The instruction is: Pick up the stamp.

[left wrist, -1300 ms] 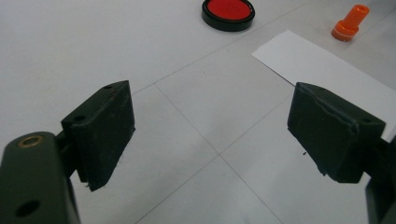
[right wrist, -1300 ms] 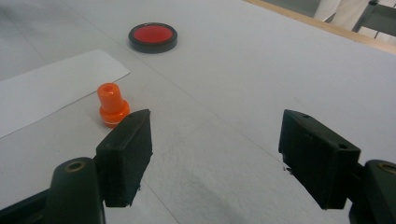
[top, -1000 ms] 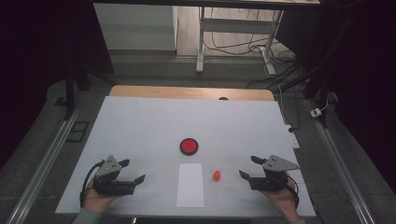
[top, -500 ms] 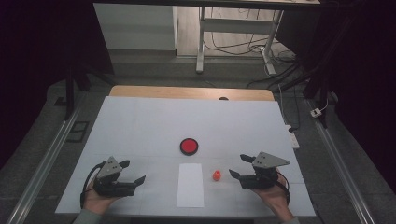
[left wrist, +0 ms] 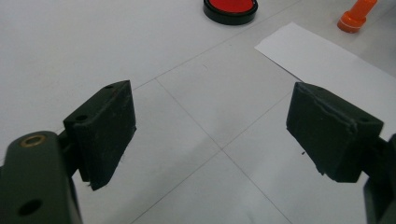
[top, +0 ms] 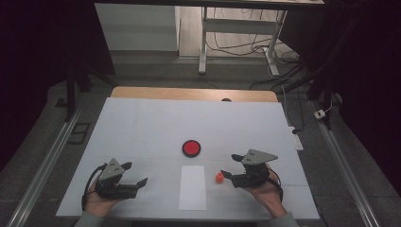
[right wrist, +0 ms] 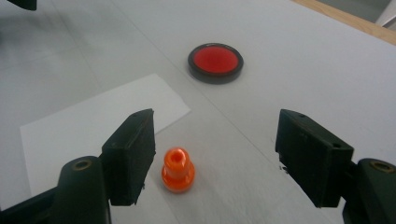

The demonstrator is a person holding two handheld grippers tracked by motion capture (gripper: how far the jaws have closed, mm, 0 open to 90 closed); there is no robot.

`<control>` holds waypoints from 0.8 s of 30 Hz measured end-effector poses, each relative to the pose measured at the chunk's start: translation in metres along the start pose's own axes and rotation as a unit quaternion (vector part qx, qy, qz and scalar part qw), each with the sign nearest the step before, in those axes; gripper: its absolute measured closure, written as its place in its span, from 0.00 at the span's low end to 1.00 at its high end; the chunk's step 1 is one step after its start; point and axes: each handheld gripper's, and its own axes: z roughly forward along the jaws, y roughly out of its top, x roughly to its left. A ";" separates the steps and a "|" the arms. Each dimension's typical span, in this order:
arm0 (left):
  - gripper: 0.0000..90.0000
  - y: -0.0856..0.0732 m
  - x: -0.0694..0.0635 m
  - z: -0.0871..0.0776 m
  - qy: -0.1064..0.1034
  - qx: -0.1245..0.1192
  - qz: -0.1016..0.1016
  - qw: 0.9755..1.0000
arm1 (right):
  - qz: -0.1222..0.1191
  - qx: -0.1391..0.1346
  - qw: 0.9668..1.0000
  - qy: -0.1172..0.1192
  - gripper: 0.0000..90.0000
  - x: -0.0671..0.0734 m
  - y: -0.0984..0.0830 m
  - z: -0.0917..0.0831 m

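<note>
One small orange peg (right wrist: 178, 170) is being seen upright on the white table (top: 142, 127), just beside the right edge of a white sheet of paper (top: 193, 187) and nearer the person than a red disc with a black rim (top: 191, 148). In the right gripper view the peg is being framed between the two black jaws of the right tool (right wrist: 215, 158), closer to the jaw at the left of that view and apart from both; nothing is being gripped, and the jaws are being held wide apart. In the high view the right tool (top: 227, 173) is being held low, just to the right of the peg (top: 219, 178). The left tool (top: 135, 174) is being held well apart from the peg, on the far side of the paper, its jaws likewise being held spread with only bare table between them.
</note>
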 end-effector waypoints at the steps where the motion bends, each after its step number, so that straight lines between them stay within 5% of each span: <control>1: 0.18 0.000 0.000 0.000 -0.001 0.000 0.001 1.000 | -0.003 0.000 1.000 0.004 0.32 0.001 0.002 0.003; 12: 0.18 0.000 -0.001 0.000 -0.003 -0.001 0.003 1.000 | -0.001 -0.008 1.000 0.020 0.33 0.011 0.006 0.018; 24: 0.18 0.000 -0.001 0.001 -0.001 0.000 0.006 1.000 | -0.007 0.043 0.999 0.017 0.37 0.014 -0.008 0.029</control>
